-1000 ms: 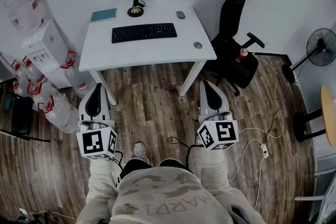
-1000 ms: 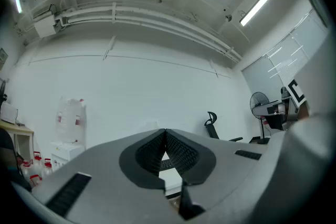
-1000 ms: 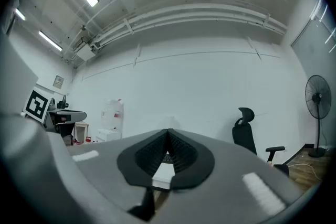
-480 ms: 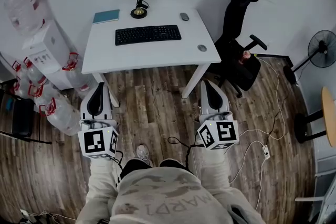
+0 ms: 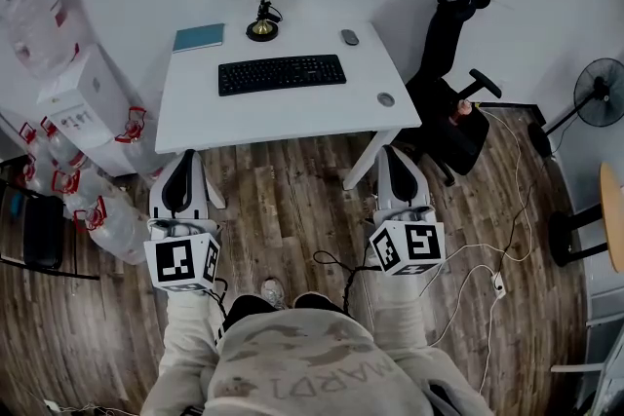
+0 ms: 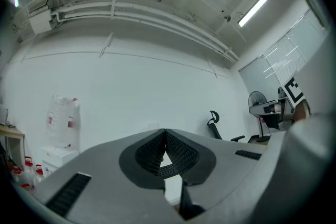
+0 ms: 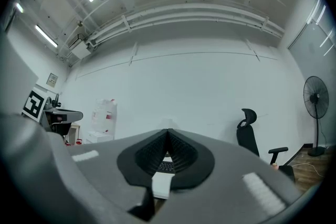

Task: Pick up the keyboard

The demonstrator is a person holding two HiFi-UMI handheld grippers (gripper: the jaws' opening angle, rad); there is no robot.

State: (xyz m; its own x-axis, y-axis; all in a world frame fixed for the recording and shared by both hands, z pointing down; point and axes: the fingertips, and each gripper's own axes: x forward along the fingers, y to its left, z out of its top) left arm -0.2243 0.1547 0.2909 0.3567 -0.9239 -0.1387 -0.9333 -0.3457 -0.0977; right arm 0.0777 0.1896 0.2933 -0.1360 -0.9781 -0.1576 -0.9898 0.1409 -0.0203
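While the left gripper (image 5: 184, 159) and right gripper (image 5: 392, 153) hang over the wood floor (image 5: 292, 200) just short of the white desk (image 5: 292, 117), the black keyboard (image 5: 281, 74) lies flat mid-desk, off at 12 o'clock from them, untouched. Both sets of jaws are pressed together, tips meeting, nothing pinched. There's a lamp (image 5: 261, 22) at 12 o'clock of the keyboard, a mouse (image 5: 350, 37) at 1 o'clock, and an office chair (image 5: 450, 93) at 3 o'clock of the desk.

Black rectangular keyboard (image 5: 281, 74); plain white rectangular surface (image 5: 283, 117); teal flat notebook (image 5: 199, 37); streaked brown wood-plank floor (image 5: 292, 200); black office chair (image 5: 453, 117).
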